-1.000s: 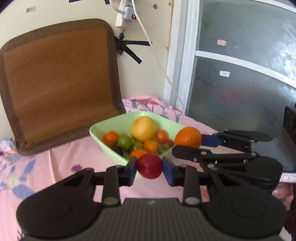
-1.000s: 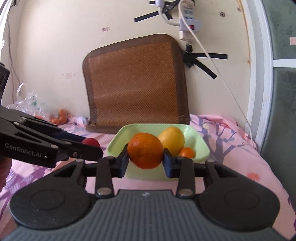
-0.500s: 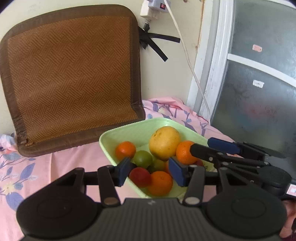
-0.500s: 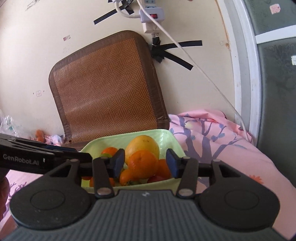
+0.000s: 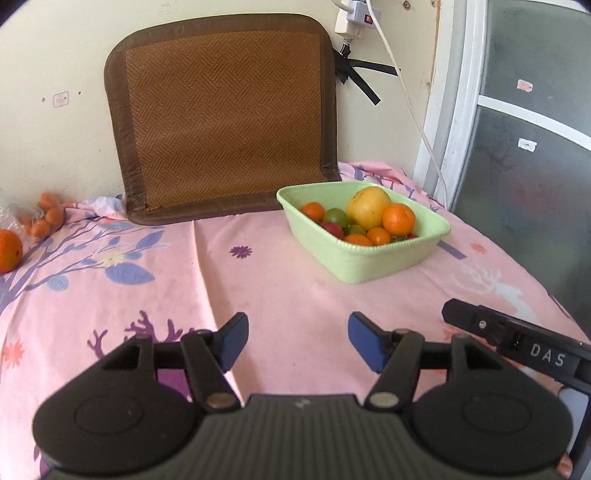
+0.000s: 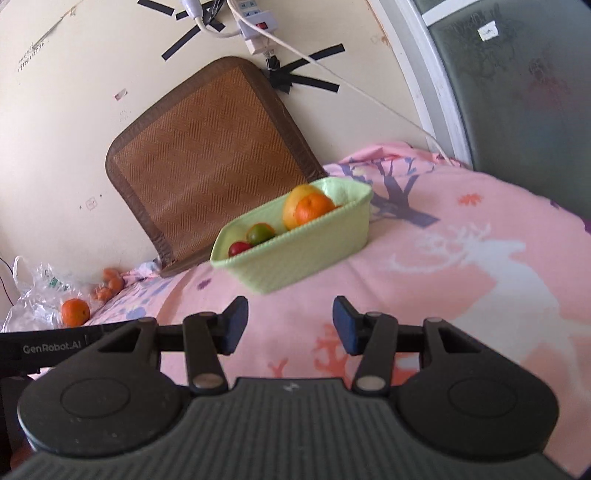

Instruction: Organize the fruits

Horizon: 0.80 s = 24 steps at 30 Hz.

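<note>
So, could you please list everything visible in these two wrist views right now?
basket: one, pale green, on the bedsheet's right side, holding fruit.
yellow fruit: one, largest, at the basket's back.
oranges in basket: several, beside the yellow fruit.
green fruit: at least one, in the basket.
red fruit: one, by the basket's left wall.
loose orange: one, far left on the sheet.
small oranges: a cluster, far left by a clear plastic bag.
woven mat: one, brown, leaning on the wall.
power strip: one, white, on the wall.
bedsheet: pink, patterned.
left gripper: open, empty.
right gripper: open, empty.
</note>
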Motion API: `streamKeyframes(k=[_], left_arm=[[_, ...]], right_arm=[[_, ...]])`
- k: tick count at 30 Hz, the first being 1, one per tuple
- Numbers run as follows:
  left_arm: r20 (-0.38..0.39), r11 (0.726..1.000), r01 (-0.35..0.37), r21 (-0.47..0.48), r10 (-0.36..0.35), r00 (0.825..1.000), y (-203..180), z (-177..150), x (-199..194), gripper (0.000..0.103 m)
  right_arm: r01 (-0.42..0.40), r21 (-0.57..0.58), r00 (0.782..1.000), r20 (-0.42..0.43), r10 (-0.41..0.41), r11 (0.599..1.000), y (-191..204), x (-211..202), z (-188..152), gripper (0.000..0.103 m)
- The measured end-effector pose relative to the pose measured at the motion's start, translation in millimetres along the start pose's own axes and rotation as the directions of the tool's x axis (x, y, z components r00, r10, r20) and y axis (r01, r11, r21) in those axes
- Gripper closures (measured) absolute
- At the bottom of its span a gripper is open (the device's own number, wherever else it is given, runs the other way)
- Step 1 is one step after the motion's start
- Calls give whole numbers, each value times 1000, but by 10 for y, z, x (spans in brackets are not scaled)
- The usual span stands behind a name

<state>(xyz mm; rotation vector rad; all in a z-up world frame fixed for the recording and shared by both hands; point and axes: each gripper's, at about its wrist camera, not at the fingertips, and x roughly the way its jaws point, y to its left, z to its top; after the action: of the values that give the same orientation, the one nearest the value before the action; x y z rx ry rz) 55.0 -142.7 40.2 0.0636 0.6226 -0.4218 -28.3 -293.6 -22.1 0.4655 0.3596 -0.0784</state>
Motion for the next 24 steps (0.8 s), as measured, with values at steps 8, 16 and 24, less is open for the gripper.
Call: streamKeyframes(k=[8, 16, 24], left_arm=[[48, 995, -75, 60, 73, 996, -81, -329, -363, 0], [14, 996, -81, 28, 81, 997, -26, -496, -449, 0], [17, 992, -121, 45, 121, 993, -34, -560, -521, 0]], right_arm=[[18, 21, 1000, -11, -17, 1000, 183, -252, -241, 39], [55, 44, 998, -2, -55, 998, 201, -372, -315, 35], [64, 60, 998, -7, -64, 996, 205, -375, -350, 29]])
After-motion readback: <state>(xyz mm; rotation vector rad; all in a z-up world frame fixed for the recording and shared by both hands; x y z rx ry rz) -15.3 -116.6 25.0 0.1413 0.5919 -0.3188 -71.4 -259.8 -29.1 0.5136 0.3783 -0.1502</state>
